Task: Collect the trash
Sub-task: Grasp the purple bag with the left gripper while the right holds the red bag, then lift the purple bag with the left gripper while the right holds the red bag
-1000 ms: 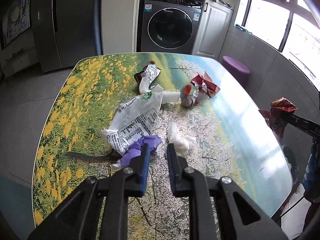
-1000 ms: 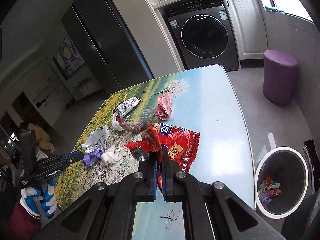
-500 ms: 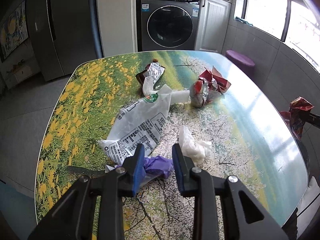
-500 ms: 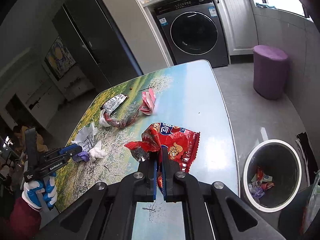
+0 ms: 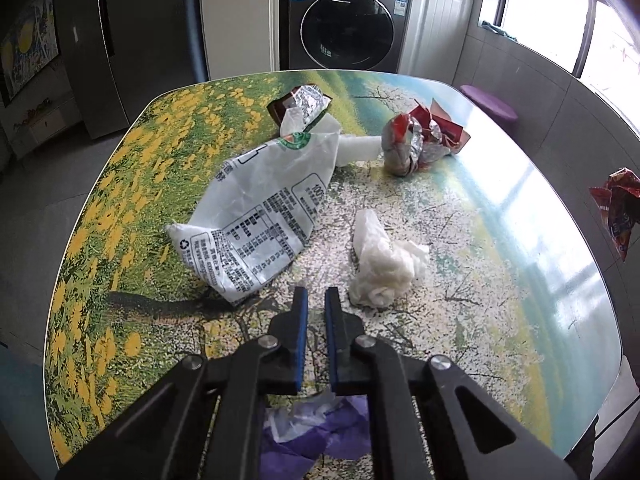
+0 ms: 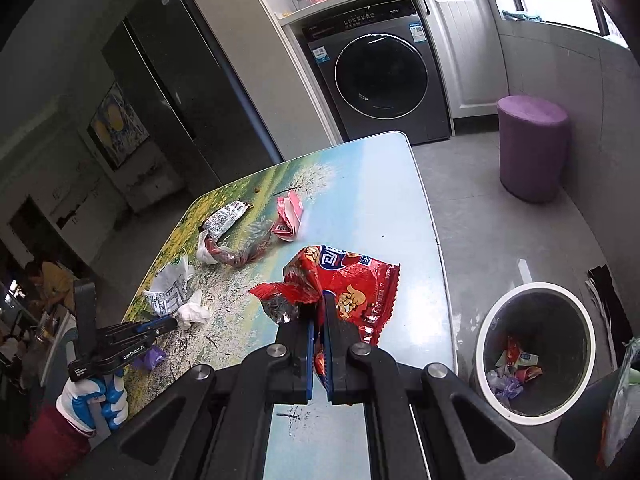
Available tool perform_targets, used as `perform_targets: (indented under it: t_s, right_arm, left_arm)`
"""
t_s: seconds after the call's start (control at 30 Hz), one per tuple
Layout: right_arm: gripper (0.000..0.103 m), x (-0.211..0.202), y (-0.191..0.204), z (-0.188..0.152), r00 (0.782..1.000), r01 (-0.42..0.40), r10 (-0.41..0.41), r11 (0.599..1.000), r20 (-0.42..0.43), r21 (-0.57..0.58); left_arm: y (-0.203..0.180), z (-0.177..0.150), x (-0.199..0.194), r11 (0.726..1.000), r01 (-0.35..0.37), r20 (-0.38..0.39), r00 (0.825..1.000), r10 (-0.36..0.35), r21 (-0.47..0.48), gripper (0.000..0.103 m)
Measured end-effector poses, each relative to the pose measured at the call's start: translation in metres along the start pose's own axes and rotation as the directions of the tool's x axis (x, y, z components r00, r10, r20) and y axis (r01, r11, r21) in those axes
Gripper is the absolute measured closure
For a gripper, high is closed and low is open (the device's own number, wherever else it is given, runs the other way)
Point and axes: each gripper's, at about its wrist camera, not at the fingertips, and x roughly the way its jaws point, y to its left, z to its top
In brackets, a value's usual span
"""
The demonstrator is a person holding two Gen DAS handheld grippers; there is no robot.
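My left gripper (image 5: pixel 316 294) hovers low over the flower-print table (image 5: pixel 500 240), its jaws closing to a narrow slit. Only table shows between the pads. A crumpled purple wrapper (image 5: pixel 316 432) lies under the fingers, behind the tips; from the right wrist view it sits just beneath that gripper (image 6: pixel 170 322). A white tissue wad (image 5: pixel 380 268) and a printed white plastic bag (image 5: pixel 260 208) lie just ahead. My right gripper (image 6: pixel 318 300) is shut on a red snack bag (image 6: pixel 348 280) above the table's right edge, left of the bin.
A white-rimmed bin (image 6: pixel 532 292) with trash inside stands on the floor at the right. A red-and-silver wrapper (image 5: pixel 416 140) and a brown-and-silver wrapper (image 5: pixel 304 104) lie farther back. A purple stool (image 6: pixel 532 144) and a washing machine (image 6: pixel 380 76) stand beyond. A gloved hand (image 6: pixel 92 400) holds the left gripper.
The left gripper sank and pushed forward over the purple wrapper, which slid from between the jaws to beneath them; the jaws widened, then closed. The right gripper drifted sideways with the red bag.
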Motion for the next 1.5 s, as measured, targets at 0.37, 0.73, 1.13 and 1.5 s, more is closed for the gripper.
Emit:
perform_targets:
  t_s: [0.37, 0.73, 1.13, 1.5]
  right_arm:
    - [0.099, -0.014, 0.002, -0.006, 0.998, -0.049, 0.049, 0.999, 0.036, 0.003]
    - [0.099, -0.014, -0.003, -0.008, 0.998, -0.056, 0.055, 0.998, 0.036, 0.021]
    - [0.099, -0.019, 0.004, -0.011, 0.999, -0.028, 0.027, 1.0, 0.02, 0.007]
    - [0.099, -0.026, 0.007, -0.015, 0.999, -0.023, 0.023, 1.0, 0.027, -0.002]
  left_arm:
    - [0.008, 0.005, -0.053, 0.998, 0.018, 0.092, 0.996, -0.013, -0.055, 0.102]
    - [0.014, -0.017, -0.079, 0.995, 0.095, 0.062, 0.994, -0.094, -0.018, 0.092]
    - [0.005, -0.045, -0.058, 0.986, 0.143, -0.021, 0.99, -0.142, 0.085, 0.065]
    - [0.002, -0.043, -0.059, 0.983, 0.131, -0.019, 0.991, -0.129, 0.131, 0.065]
